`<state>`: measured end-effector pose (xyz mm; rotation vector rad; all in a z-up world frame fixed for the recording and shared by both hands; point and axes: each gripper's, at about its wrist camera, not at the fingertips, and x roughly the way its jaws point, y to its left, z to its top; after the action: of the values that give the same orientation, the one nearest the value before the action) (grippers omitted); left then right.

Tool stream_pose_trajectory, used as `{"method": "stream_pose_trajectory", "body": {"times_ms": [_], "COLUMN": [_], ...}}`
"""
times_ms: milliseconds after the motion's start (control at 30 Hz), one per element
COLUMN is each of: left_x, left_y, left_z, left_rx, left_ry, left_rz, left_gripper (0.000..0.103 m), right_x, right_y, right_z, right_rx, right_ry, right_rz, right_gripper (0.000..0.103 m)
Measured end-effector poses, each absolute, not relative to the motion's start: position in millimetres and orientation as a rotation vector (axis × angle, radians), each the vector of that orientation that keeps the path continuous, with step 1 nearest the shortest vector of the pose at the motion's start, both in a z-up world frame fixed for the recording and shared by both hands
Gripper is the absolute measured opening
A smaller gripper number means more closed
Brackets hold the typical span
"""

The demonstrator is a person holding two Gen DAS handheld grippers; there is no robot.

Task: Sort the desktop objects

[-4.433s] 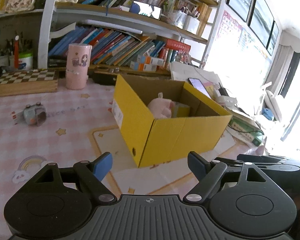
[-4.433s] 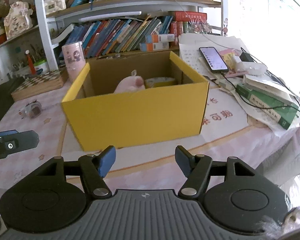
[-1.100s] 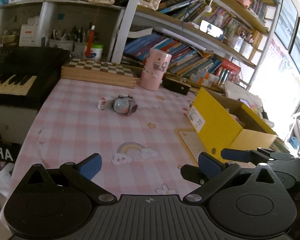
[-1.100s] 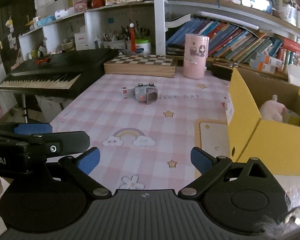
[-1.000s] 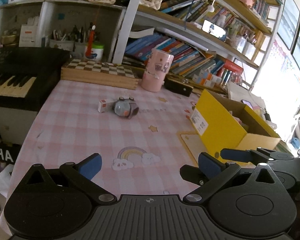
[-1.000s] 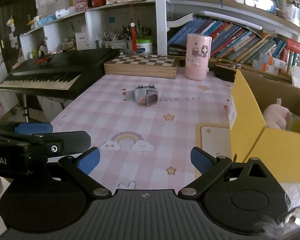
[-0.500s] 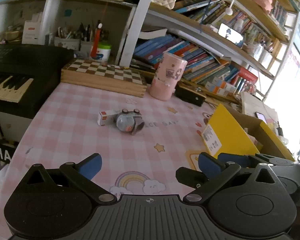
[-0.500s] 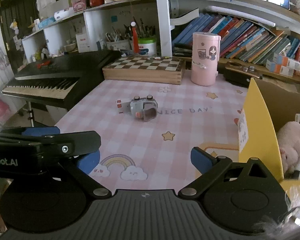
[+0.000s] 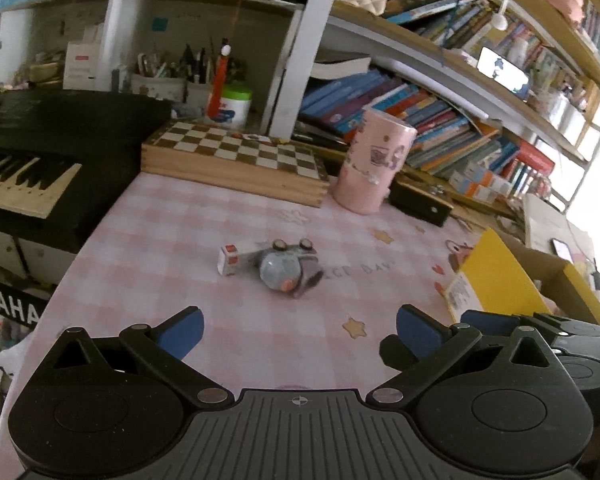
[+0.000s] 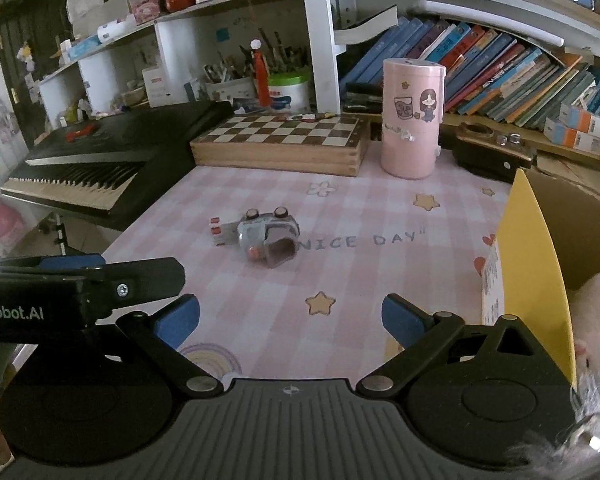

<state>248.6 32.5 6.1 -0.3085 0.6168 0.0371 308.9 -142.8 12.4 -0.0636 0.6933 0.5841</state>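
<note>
A small grey toy [image 9: 286, 270] [image 10: 269, 236] lies on its side on the pink checked tablecloth [image 9: 180, 240], touching a little white and red box [image 9: 229, 260] [image 10: 219, 232]. My left gripper [image 9: 300, 326] is open, a short way in front of the toy, nothing between its fingers. My right gripper [image 10: 291, 320] is open too, further back and to the toy's right. The yellow cardboard box [image 9: 500, 280] [image 10: 528, 264] stands at the right with a pink plush toy [image 10: 596, 312] inside.
A pink cylindrical tin [image 9: 374, 168] [image 10: 412, 120], a wooden chessboard box [image 9: 236, 160] [image 10: 284, 140] and a black case [image 9: 418, 200] line the back of the table. A black keyboard [image 9: 32, 160] [image 10: 100, 156] borders the left edge. Bookshelves rise behind.
Both grippers swung left from the yellow box and moved toward the grey toy, which now looks larger and nearer. Both stayed open with nothing held.
</note>
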Motion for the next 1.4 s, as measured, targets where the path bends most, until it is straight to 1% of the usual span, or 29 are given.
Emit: {"method": "stream_pose_trajectory", "body": {"times_ms": [700,1267,1400], "left_x": [303,321,321], "left_y": [38,52,55], "left_z": [-5,-15,-13], "left_rx": [-0.337,-0.338,-0.338], "left_ry": [0.638,0.655,0.645], "left_rz": [0.06,0.138,0.161], "left_gripper": [0.103,0.102,0.102], "right_x": [368,388,395], "right_y": [-122,-89,-74], "right_z": [-4,-21,-27], "right_rx": [-0.061,-0.133,-0.161], "right_ry": [0.759,0.78,0.762], "right_rz": [0.64,0.748,0.748], "right_gripper": [0.099,0.099,0.099]}}
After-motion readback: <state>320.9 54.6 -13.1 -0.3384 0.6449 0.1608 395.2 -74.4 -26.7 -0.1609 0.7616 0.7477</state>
